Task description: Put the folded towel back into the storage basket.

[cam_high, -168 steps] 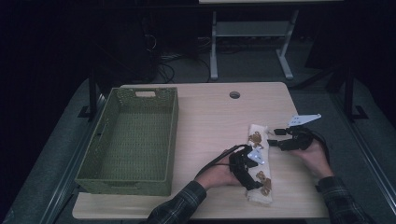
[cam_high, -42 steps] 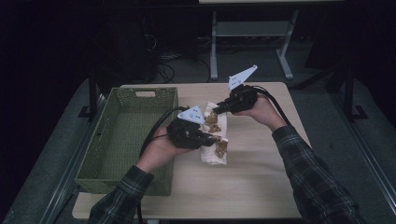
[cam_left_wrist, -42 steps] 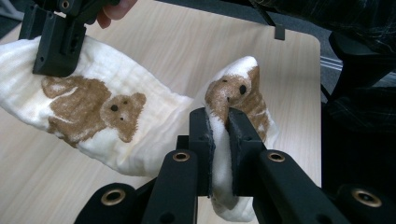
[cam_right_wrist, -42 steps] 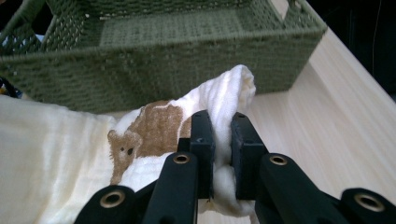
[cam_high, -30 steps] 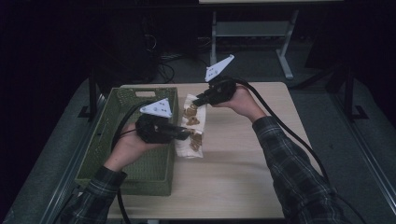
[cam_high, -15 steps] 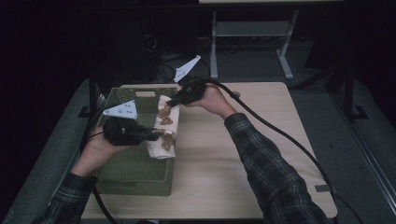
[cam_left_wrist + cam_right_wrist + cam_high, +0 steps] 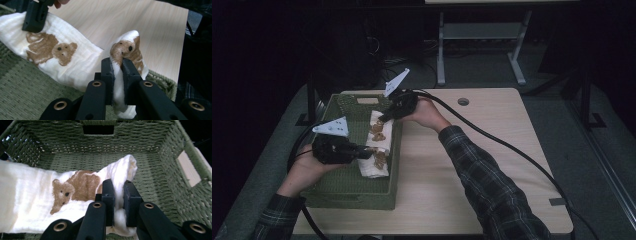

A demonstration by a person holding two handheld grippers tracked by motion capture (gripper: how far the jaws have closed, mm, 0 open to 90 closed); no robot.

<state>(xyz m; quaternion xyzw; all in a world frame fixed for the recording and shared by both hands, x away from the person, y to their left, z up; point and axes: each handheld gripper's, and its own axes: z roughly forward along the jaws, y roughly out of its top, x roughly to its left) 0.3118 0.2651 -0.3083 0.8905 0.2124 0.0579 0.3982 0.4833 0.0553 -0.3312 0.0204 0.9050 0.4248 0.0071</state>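
A folded white cloth with brown bear prints (image 7: 377,145) hangs stretched between my two grippers over the right side of the green woven basket (image 7: 342,185). My left gripper (image 7: 368,154) is shut on the cloth's near end; in the left gripper view its jaws pinch a fold of the cloth (image 7: 130,50). My right gripper (image 7: 384,118) is shut on the far end, and in the right gripper view the cloth (image 7: 75,187) runs from its jaws across the basket's inside (image 7: 150,177). The other gripper (image 7: 36,15) grips the cloth's far corner in the left gripper view.
The basket stands on the left part of a light wooden table (image 7: 492,165), which has a round cable hole (image 7: 463,101) near its far edge. Black cables trail from both grippers across the table. A metal stand (image 7: 482,35) is on the floor behind the table.
Both grippers have carried the cloth leftwards from the middle of the table to over the basket, and lower. Both stay shut on it.
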